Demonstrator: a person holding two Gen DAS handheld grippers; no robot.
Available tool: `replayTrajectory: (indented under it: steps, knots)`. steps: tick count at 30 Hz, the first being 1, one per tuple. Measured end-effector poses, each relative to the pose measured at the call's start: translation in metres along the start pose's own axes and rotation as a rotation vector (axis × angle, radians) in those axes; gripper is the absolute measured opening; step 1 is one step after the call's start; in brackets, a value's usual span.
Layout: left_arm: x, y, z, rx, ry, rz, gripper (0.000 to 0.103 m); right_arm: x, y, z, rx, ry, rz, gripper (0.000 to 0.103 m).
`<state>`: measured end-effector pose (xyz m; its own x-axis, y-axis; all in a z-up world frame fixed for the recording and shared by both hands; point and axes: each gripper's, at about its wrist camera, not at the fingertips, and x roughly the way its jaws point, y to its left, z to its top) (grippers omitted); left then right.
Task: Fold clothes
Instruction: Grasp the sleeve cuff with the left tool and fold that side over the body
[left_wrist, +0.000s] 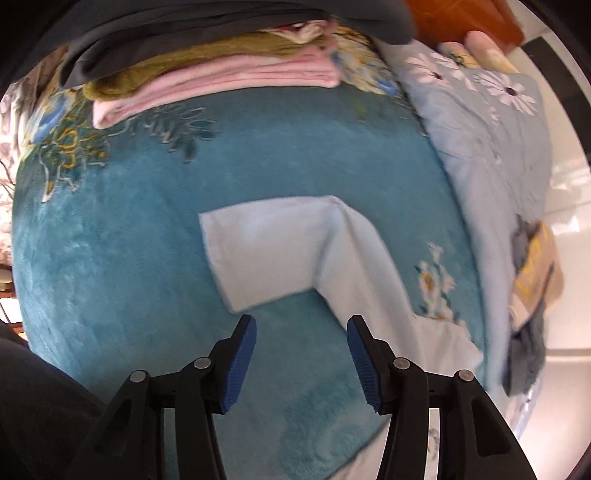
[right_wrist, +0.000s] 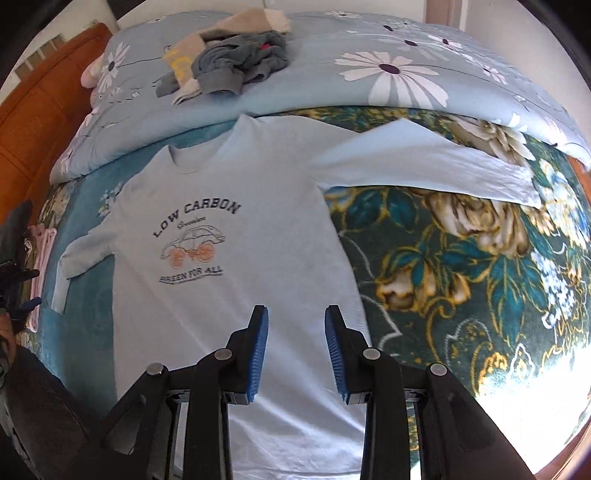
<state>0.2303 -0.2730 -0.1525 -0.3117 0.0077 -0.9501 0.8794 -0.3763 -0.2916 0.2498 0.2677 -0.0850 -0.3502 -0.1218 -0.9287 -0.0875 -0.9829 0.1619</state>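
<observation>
A light blue long-sleeved T-shirt (right_wrist: 236, 258) printed "LOW CARBON" lies flat, face up, on a teal floral blanket (right_wrist: 461, 266). Its right sleeve (right_wrist: 424, 166) stretches out sideways. Its left sleeve (left_wrist: 280, 251) lies bent at the elbow in the left wrist view. My right gripper (right_wrist: 295, 317) is open and empty above the shirt's lower body. My left gripper (left_wrist: 301, 325) is open and empty just short of the bent sleeve's cuff end.
A stack of folded clothes (left_wrist: 221, 77) in pink, olive and dark grey sits at the blanket's far side. A loose heap of grey and beige garments (right_wrist: 229, 62) lies on the daisy-print duvet (right_wrist: 369, 66). An orange headboard (right_wrist: 44, 122) stands at the left.
</observation>
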Motion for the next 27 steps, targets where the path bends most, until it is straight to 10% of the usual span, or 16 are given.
replayTrajectory:
  steps: [13, 15, 17, 27]
  knots:
    - [0.068, 0.010, 0.038, -0.061, 0.010, 0.160, 0.055, 0.041, 0.060, 0.029, -0.118, 0.073, 0.063, 0.033]
    - [0.068, 0.007, 0.039, -0.029, -0.019, 0.179, 0.043, 0.044, 0.060, 0.031, -0.112, 0.079, 0.067, 0.033]
    - [0.065, 0.006, 0.040, -0.021, -0.044, 0.148, 0.005, 0.047, 0.060, 0.032, -0.106, 0.085, 0.069, 0.033]
    - [0.000, 0.008, 0.082, 0.004, -0.187, 0.069, 0.004, 0.057, 0.062, 0.037, -0.114, 0.095, 0.098, 0.033]
